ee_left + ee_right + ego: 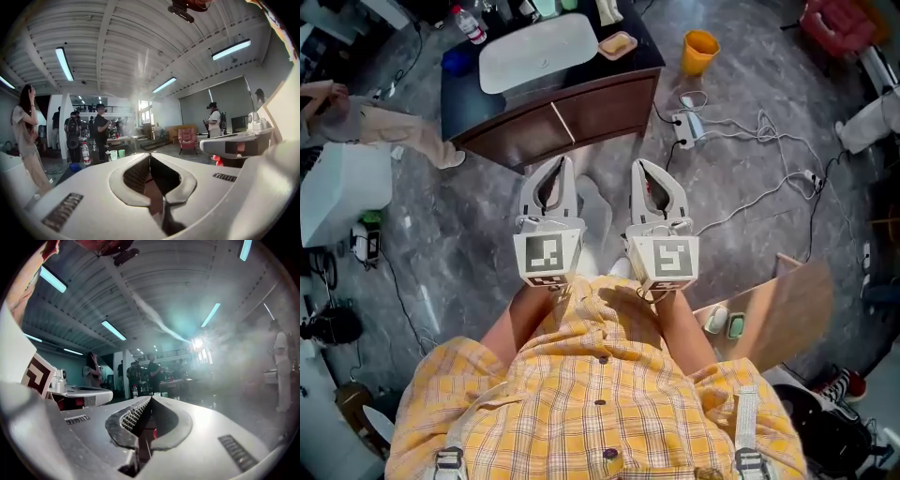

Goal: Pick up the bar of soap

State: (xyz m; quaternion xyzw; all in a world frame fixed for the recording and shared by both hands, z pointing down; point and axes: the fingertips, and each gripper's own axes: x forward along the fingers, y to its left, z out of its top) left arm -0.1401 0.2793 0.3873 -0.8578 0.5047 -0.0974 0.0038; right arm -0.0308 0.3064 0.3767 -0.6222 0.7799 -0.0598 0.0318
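Observation:
The bar of soap [617, 44] is pale orange and lies in a small dish at the right end of a dark vanity [581, 103], beside the white basin [536, 52]. Both grippers are held close to my body, well short of the vanity and pointing toward it. My left gripper [564, 162] is shut with nothing in it, its jaws meeting in the left gripper view [150, 155]. My right gripper [638, 166] is shut and empty too, its ridged pads [133, 416] pressed together. The soap does not show in either gripper view.
A water bottle [472, 28] and a blue object [456, 62] stand at the vanity's left end. A yellow bucket [699, 51], a power strip with cables [687, 124], a cardboard box [787, 300] and a white unit [342, 187] sit on the floor. A person [375, 122] stands at the left.

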